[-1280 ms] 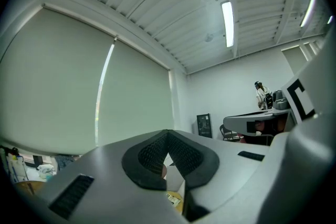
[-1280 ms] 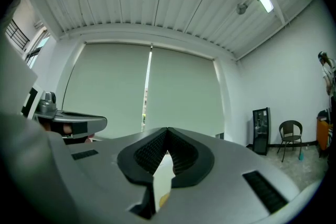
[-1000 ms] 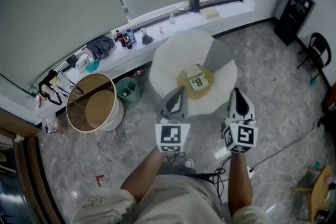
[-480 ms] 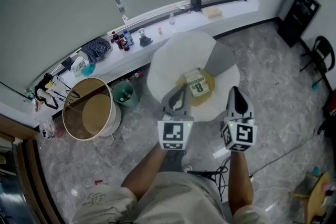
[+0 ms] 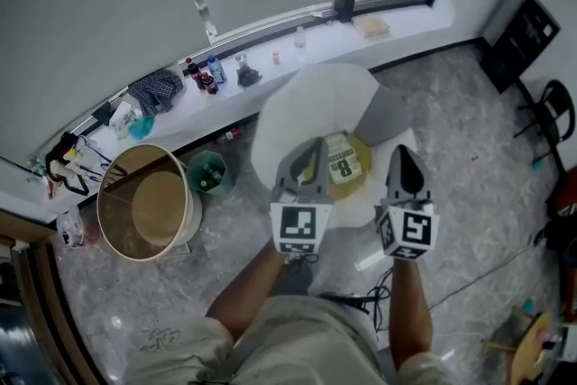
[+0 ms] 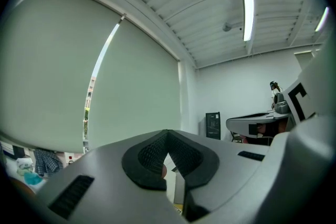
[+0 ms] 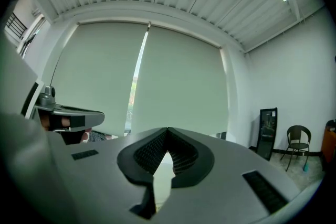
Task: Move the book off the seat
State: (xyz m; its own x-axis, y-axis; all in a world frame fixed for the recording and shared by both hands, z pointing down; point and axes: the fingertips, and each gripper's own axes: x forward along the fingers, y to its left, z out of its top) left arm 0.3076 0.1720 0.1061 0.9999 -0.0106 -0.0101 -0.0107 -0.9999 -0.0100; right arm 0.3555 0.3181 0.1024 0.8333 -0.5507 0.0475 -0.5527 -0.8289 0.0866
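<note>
Both grippers are nearest to us, held level and side by side. The left gripper [image 5: 315,149] has its fingers together on nothing. The right gripper [image 5: 399,152] is likewise closed and empty. Just past their tips we find the book [image 5: 343,160], lying flat on a yellow cushion [image 5: 365,163] on the seat of a white chair [image 5: 315,99]; neither gripper holds it. We judge that none of the task is done yet: the grip, the lift and the set-down off the seat all remain. Containers: on the floor to the left is a large round tub [image 5: 101,210], showing only its bare tan bottom. Beside the chair is a small green bin [image 5: 207,171], contents unclear. Farthest is a sill [image 5: 270,68] with bottles [image 5: 203,75].
</note>
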